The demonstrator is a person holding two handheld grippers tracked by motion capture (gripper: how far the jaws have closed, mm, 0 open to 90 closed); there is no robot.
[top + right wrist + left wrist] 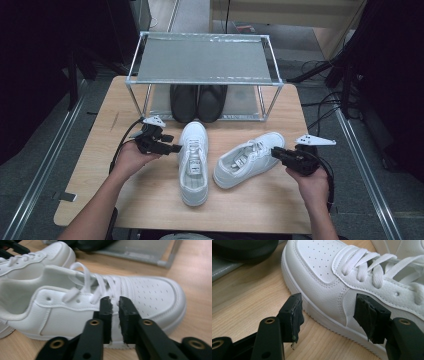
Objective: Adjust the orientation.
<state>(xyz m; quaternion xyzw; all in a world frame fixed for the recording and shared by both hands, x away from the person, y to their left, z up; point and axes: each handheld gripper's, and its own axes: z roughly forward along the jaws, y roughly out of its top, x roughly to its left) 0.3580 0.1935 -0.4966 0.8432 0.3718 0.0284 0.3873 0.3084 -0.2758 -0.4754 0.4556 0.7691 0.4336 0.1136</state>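
Observation:
Two white lace-up sneakers lie on the wooden table [145, 200]. One sneaker [194, 162] stands straight with its toe toward the rack. My left gripper [172, 148] is at its left side, open, and its jaws [328, 312] straddle the sole edge near the toe [322, 267] without touching. The other sneaker [250, 159] lies at an angle, toe to the right. My right gripper [276, 152] is close against its side [150, 292], with the jaws [114, 301] shut to a thin slit and nothing visibly pinched between them.
A metal two-shelf shoe rack [202, 57] stands at the table's far edge, with a pair of black shoes [197, 102] on its lower shelf. Bare wood lies left of the rack and along the table's near edge. Cables trail from both grippers.

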